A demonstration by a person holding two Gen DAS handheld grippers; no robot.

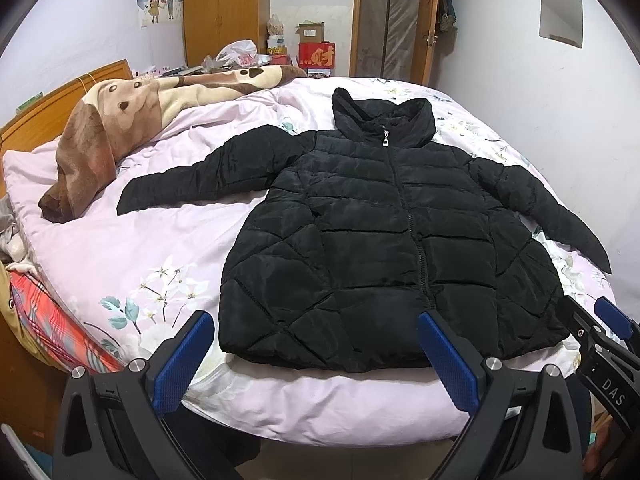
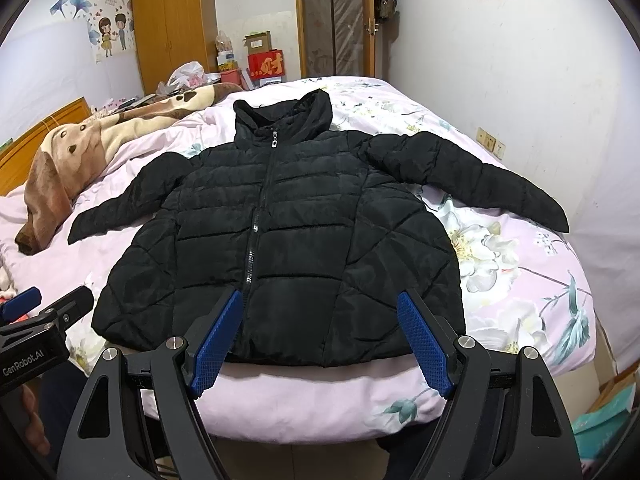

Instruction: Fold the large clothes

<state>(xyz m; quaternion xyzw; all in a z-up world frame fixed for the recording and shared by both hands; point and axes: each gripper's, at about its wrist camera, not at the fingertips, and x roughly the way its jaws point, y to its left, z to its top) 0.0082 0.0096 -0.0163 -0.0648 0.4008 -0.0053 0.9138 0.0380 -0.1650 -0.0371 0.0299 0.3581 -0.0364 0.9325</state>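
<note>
Black jacket [image 1: 384, 232] lies flat on the bed [image 1: 120, 256], its hem just ahead of both left gripper [image 1: 316, 360] and right gripper [image 2: 320, 340], whose jaws stand wide apart, holding nothing

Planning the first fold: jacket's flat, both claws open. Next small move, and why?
Probably send the left claw to the left sleeve cuff. The black jacket lies zipped and face-up on the bed, sleeves spread, nothing folded; the right claw also hovers open at the hem.
</note>
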